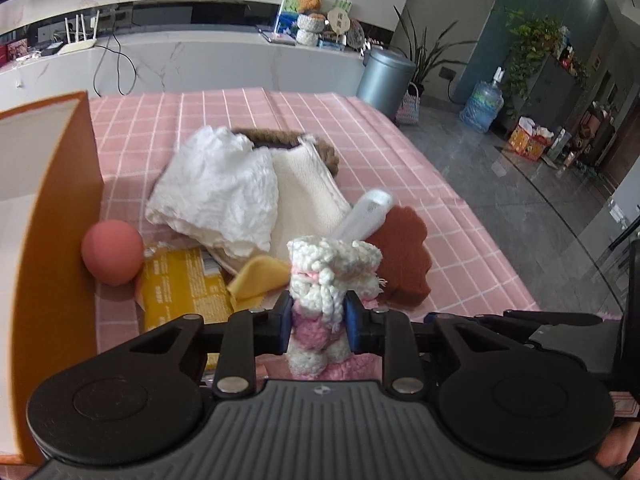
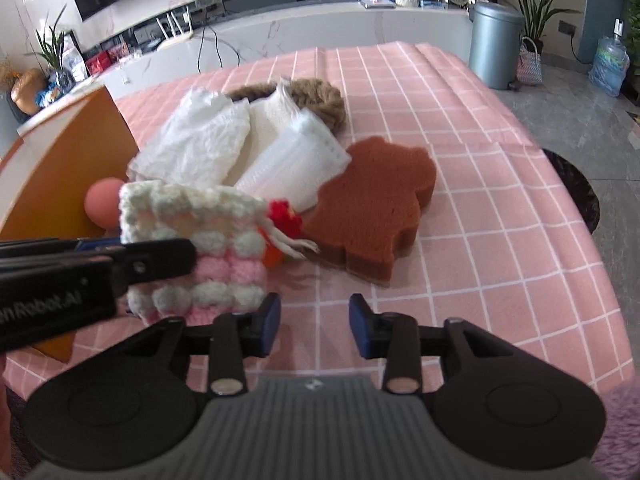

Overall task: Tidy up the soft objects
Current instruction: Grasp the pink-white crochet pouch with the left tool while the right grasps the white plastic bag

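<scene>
The left claw point(image 1: 317, 318) is clenched on a crocheted pouch point(image 1: 326, 284) of white and pink yarn, its blue pads point(image 1: 285, 320) pressing the pouch from both sides. In the right wrist view the same pouch point(image 2: 192, 248) hangs above the pink checked cloth of the bench point(image 2: 500, 240), with a red knitted bit point(image 2: 285, 216) at its top corner and loose white strings trailing toward the sponge point(image 2: 372, 208).

The right claw point(image 2: 314, 320) is released, its pads apart with nothing between them, hovering over bare cloth just in front of the sponge.

The sponge, brown and bear-shaped, lies flat on the bench and serves as the landmark. Behind it and to its left sits a heap of soft things: a crumpled white cloth point(image 2: 192, 140), a cream towel point(image 1: 308, 188) beside that, and a white ribbed pad point(image 2: 292, 168) whose corner touches the sponge's upper edge. A brown woolly piece point(image 2: 316, 96) lies behind the heap, farther from the sponge. Left of the sponge, past the pouch, a pink ball point(image 1: 113, 252) rests against the wall of an orange box point(image 1: 60, 208). A yellow packet point(image 1: 180, 288) and a yellow cloth point(image 1: 258, 280) lie between the ball and the sponge, partly under the heap.
</scene>
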Motion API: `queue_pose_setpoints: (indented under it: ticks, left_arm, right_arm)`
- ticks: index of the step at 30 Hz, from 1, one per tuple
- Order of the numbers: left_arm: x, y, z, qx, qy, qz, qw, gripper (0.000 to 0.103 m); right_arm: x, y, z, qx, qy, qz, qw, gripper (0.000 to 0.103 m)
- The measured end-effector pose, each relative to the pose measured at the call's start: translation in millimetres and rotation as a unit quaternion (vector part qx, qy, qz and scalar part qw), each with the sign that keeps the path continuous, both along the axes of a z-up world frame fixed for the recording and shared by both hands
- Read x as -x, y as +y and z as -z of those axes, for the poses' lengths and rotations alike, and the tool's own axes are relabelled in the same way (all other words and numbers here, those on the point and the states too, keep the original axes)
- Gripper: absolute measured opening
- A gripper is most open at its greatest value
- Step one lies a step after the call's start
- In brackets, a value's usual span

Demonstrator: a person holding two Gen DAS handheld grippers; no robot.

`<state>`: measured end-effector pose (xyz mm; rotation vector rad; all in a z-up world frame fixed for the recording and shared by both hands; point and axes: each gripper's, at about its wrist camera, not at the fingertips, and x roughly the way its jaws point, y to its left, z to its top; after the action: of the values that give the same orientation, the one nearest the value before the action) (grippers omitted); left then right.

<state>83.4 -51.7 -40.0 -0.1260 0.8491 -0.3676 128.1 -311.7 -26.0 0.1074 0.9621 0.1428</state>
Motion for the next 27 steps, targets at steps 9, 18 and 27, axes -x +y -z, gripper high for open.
queue_pose_setpoints:
  ticks: [9, 18, 27]
  left_arm:
    - [-26, 12, -28, -0.020, -0.051, -0.048, 0.9974, 0.029]
    - [-40, 25, -16, -0.028, -0.045, -0.071, 0.9961, 0.029]
    - [-35, 34, -19, -0.020, -0.045, -0.079, 0.9957, 0.029]
  right_arm:
    - [-39, -12, -15, 0.015, -0.017, 0.038, 0.999, 0.068]
    - [-78, 8, -5, -0.056, -0.016, 0.027, 0.998, 0.066]
    - [-67, 13, -13, -0.060, -0.049, 0.002, 0.997, 0.000]
